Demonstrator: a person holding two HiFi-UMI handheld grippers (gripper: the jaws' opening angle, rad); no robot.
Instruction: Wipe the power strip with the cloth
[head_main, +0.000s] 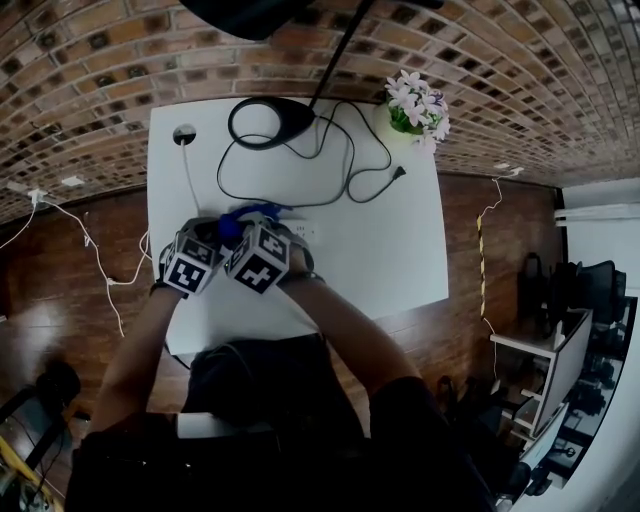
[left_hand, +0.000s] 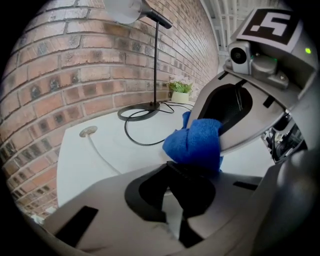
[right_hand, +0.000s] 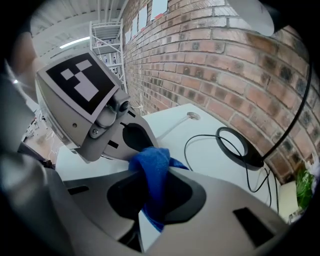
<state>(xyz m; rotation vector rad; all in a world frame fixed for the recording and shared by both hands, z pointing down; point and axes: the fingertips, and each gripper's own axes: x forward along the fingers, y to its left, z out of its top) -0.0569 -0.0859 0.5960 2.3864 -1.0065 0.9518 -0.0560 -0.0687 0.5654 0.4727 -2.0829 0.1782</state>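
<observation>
Now the right gripper (right_hand: 152, 180) pinches the blue cloth (right_hand: 147, 160), and the left gripper (left_hand: 175, 175) is closed, seemingly empty. The power strip (head_main: 303, 232) lies mid-surface (head_main: 400, 250), just beyond them. As nothing holds it, wiping may push it away.

At the bottom of the frame the left gripper (left_hand: 175, 172) is seen with its jaws closed together. Just above it, at centre, a blue cloth (left_hand: 196, 142) is bunched at the tip of the right gripper (left_hand: 220, 132), which fills the upper right. A white table (left_hand: 95, 165) is spread behind, a lamp (left_hand: 137, 111) and its black cable (left_hand: 131, 139) set against the brick wall (left_hand: 60, 65).
</observation>
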